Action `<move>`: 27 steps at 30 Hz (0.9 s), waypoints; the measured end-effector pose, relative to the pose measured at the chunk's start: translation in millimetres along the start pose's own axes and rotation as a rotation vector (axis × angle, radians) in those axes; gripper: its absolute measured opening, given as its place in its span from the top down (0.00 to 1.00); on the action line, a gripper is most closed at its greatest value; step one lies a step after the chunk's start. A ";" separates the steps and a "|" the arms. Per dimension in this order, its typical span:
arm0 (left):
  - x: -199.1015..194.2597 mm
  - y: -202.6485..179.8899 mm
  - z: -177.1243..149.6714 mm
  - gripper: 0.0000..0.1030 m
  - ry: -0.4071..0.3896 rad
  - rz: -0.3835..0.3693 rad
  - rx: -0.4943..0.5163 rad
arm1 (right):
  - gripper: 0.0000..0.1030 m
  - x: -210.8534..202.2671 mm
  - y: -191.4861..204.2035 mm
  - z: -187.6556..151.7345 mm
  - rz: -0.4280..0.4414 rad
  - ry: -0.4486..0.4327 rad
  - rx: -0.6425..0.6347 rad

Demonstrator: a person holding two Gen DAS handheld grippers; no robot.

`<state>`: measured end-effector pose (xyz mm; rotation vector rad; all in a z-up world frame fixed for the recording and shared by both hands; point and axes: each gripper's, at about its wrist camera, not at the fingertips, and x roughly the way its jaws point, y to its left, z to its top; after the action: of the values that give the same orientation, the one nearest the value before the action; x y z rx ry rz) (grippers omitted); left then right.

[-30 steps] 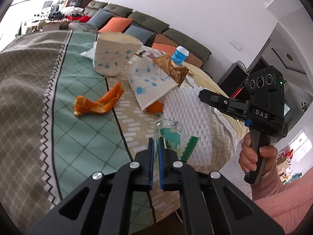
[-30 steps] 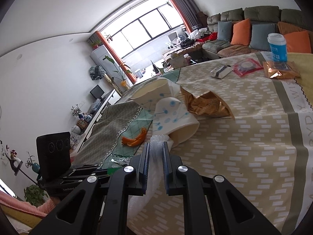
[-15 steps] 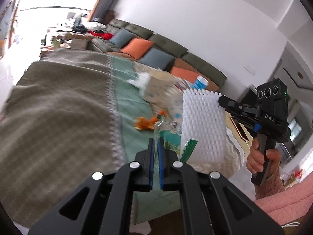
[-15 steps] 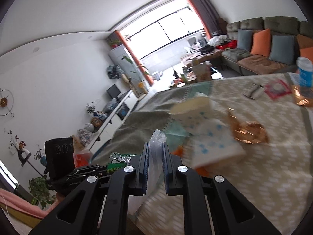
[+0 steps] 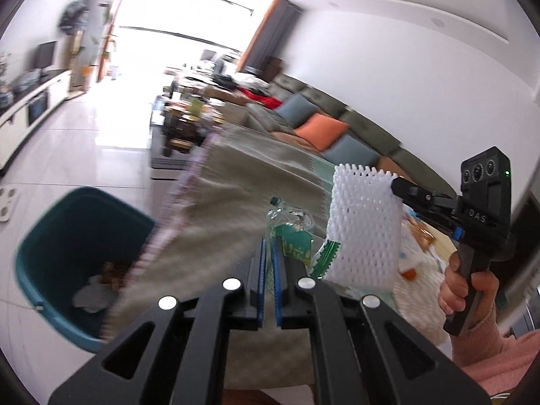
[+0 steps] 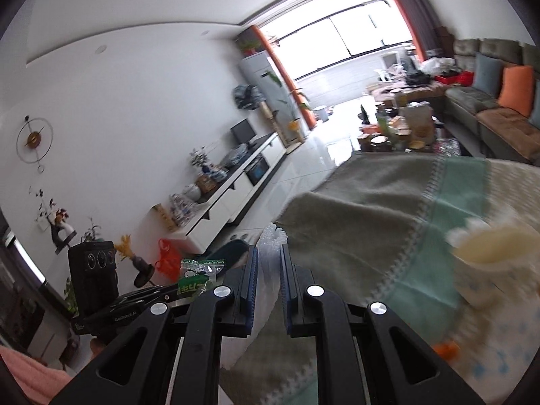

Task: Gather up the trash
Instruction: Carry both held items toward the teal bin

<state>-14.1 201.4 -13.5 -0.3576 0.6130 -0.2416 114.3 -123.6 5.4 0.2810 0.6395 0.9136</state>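
— Left wrist view: what is the left gripper (image 5: 269,253) holding?
— Its jaws are clamped on a clear plastic wrapper (image 5: 293,233) with green print, which sticks up past the fingertips. A teal bin (image 5: 60,233) stands on the floor to the lower left, beside the edge of the table cloth (image 5: 236,202), with some scraps inside.
— And the right gripper (image 6: 268,263)?
— Its jaws are pressed onto a white foam net (image 5: 366,222). From the left camera the net hangs in the air above the table, just right of the wrapper.
— Anything else on the table?
— A blurred paper cup (image 6: 489,256) at the right of the right wrist view.
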 end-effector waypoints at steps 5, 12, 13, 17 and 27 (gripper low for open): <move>-19.2 32.8 6.6 0.94 -0.035 0.103 -0.043 | 0.87 45.5 21.3 11.3 0.042 0.034 -0.037; -31.4 72.0 11.7 0.94 -0.051 0.204 -0.097 | 0.87 90.3 42.2 18.1 0.071 0.071 -0.058; -31.9 76.7 11.7 0.94 -0.052 0.212 -0.103 | 0.87 95.9 43.5 19.5 0.069 0.074 -0.061; -38.9 95.1 9.6 0.94 -0.052 0.246 -0.129 | 0.87 119.2 49.9 20.4 0.066 0.098 -0.053; -28.3 124.9 5.7 0.94 -0.014 0.293 -0.181 | 0.87 169.9 66.3 16.5 0.040 0.157 -0.057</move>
<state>-18.7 325.8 -44.0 -0.4374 0.6667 0.0974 157.2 53.0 -16.3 0.1728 0.7538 0.9976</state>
